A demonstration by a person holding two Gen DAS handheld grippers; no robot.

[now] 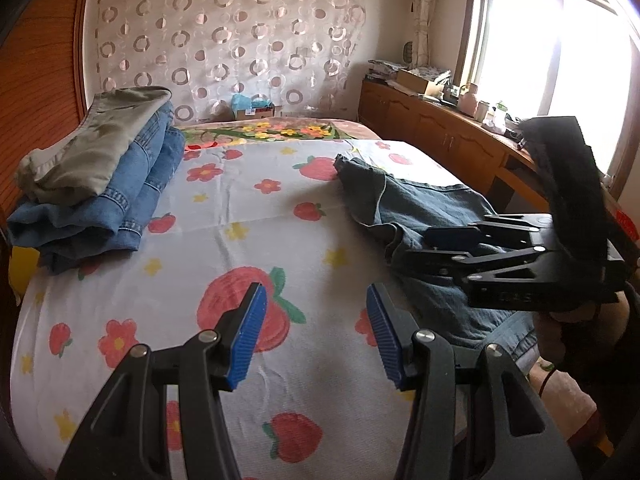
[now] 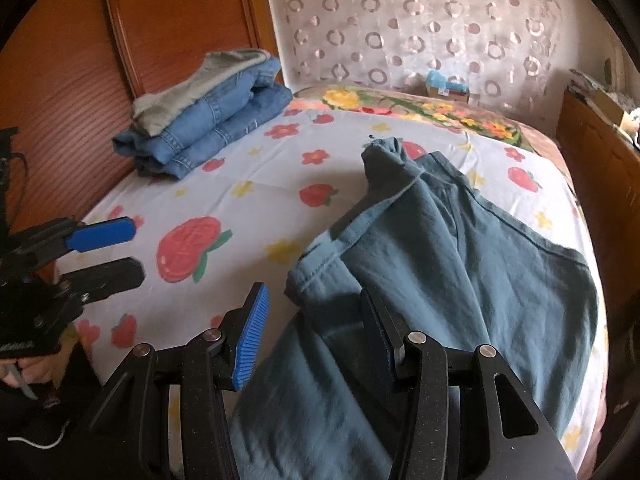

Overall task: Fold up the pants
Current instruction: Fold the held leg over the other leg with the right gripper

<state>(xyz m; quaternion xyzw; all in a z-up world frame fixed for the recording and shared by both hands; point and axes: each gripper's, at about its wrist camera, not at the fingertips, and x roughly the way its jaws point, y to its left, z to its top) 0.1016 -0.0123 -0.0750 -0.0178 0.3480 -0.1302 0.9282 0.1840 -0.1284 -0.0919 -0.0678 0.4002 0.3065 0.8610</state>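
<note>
Window [image 1: 560,40] glare; warped fisheye edges

The pants [image 2: 460,248] are dusty teal-blue cotton, rumpled and partly spread out on the flowered bedsheet [image 2: 248,184]. One end bunches up toward the middle of the bed, and a stitched hem [image 2: 316,268] lies folded over at the near side.

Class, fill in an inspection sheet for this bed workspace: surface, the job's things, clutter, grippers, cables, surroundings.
Surface: bed sheet with strawberry and flower print, lightly creased.
Job's things: teal pants lying rumpled and unfolded; folded stack of clothes by the headboard.
Clutter: small box beyond the bed.
Grippers: left hand-held gripper open over bare sheet; right hand-held gripper open, straddling the pants' fabric.
Cables: thin white cord at the lower left.
Surroundings: patterned curtain, window, wooden cabinet with items on top.
</note>
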